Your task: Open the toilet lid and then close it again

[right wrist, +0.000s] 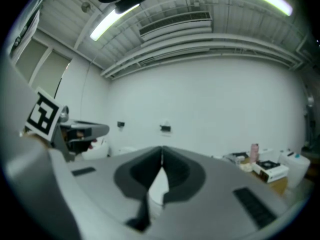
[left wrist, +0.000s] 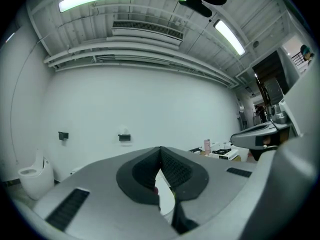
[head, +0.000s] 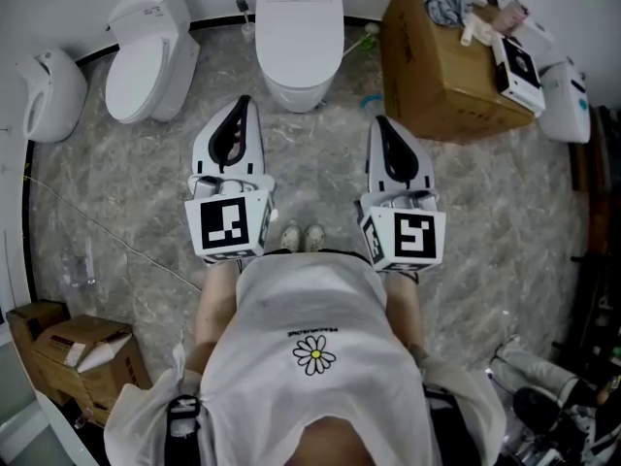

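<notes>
Head view: the left gripper and right gripper were held level, well apart from the toilet. Its lid lay closed, ahead of and between them. Opening was judged not yet begun; an approach to the lid's front edge would be required.

Left gripper view: the jaws were pressed together, empty. The toilet was largely hidden behind them.

Right gripper view: the jaws were likewise closed on nothing, and the lid was not discernible.

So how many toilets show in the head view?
2 for certain: one toilet straight ahead, a second toilet to its left. The white fixture at the far left edge may be another.
</notes>
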A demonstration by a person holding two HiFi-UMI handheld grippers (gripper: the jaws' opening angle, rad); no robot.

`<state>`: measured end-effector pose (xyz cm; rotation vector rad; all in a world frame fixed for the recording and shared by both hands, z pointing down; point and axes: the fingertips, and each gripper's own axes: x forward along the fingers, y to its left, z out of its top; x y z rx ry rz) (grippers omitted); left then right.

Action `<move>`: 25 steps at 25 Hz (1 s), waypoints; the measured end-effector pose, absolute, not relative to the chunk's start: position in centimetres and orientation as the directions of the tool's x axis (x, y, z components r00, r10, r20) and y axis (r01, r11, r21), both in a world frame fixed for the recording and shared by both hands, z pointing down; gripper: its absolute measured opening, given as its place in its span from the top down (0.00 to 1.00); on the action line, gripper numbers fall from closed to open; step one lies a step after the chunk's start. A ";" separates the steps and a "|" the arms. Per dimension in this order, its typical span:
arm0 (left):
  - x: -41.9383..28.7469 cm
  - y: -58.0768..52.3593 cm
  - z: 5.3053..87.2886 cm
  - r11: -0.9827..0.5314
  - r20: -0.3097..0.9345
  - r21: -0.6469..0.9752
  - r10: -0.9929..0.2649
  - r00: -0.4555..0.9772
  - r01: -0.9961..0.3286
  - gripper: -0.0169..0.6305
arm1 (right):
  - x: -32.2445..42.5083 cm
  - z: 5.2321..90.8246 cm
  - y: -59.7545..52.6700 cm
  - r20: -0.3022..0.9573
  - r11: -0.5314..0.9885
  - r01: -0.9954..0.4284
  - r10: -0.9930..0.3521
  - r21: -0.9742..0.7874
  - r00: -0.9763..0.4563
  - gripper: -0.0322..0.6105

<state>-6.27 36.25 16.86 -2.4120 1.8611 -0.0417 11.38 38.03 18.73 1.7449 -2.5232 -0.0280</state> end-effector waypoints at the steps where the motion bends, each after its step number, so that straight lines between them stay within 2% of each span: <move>1: -6.1 36.2 17.0 -0.244 -0.030 -0.096 -0.968 0.248 -0.965 0.94 | 11.8 18.9 37.9 0.052 0.354 -0.934 -0.935 0.049 -0.352 0.90; 8: -6.0 36.2 18.1 -0.180 -0.008 -0.097 -0.983 0.182 -0.979 0.94 | 14.3 20.7 37.0 0.069 0.374 -0.927 -0.926 0.021 -0.372 0.90; 13: -6.3 36.3 19.0 -0.150 0.005 -0.097 -0.989 0.150 -0.984 0.94 | 13.5 22.1 36.6 0.088 0.423 -0.906 -0.903 0.009 -0.421 0.90; 25: -8.6 27.3 20.3 -0.172 -0.023 -0.058 -0.985 0.174 -0.983 0.94 | 11.1 22.6 29.9 0.103 0.442 -0.895 -0.894 0.050 -0.436 0.90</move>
